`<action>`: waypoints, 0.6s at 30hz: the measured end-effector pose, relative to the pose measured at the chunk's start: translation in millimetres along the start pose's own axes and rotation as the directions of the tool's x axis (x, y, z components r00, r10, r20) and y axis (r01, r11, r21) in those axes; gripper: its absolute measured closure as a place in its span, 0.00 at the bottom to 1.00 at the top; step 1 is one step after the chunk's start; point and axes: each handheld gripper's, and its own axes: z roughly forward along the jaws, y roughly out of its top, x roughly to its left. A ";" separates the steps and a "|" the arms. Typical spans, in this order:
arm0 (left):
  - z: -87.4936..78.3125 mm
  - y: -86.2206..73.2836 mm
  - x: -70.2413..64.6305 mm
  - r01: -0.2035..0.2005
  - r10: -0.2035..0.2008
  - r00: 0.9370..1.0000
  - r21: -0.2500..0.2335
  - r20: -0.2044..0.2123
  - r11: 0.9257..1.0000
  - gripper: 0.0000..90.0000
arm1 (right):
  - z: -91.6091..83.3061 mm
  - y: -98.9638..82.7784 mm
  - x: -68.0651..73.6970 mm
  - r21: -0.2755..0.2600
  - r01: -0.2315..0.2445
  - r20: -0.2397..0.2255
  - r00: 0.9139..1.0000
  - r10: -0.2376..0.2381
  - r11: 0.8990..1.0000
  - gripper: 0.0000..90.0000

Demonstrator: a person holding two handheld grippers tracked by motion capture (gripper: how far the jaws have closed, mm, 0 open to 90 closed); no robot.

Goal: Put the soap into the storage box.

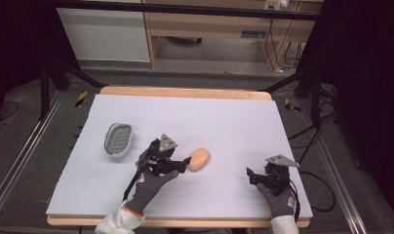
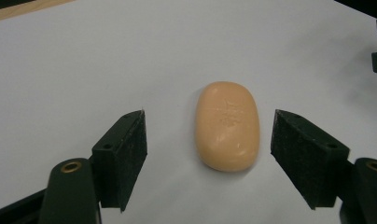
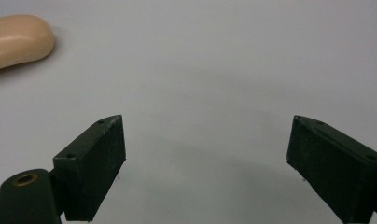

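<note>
A: While the left gripper (image 2: pixel 210 154) stands with its jaws wide apart on either side of the soap bar (image 2: pixel 227 125), nothing is gripped yet; the bar lies flat on the white sheet (image 1: pixel 224 122), near the table's middle.

B: What could go wrong?

A: The bar looks smooth and rounded. If the pads close off-centre, it may squirt forward, I'd judge.

B: And the right gripper (image 3: pixel 205 154)?

A: Also spread open, holding nothing, well apart to the side. Farther off, the grey soap dish (image 1: pixel 118 138) sits left; a dropped bar could miss it.
</note>
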 end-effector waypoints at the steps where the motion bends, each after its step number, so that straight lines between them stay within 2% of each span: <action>1: 1.8 0.3 -1.4 0.004 -0.004 1.000 -0.003 0.000 1.000 0.29 | 0.1 0.0 0.0 0.001 0.002 0.001 1.000 -0.002 1.000 0.13; 4: 6.6 2.1 -4.5 -0.012 0.012 1.000 0.014 0.002 1.000 0.29 | 0.4 0.2 0.8 0.005 -0.003 0.004 1.000 0.003 1.000 0.13; 18: 36.3 3.3 -15.3 -0.032 0.031 0.999 0.068 0.010 0.997 0.28 | 0.5 0.9 2.1 0.006 0.003 -0.005 1.000 -0.003 1.000 0.13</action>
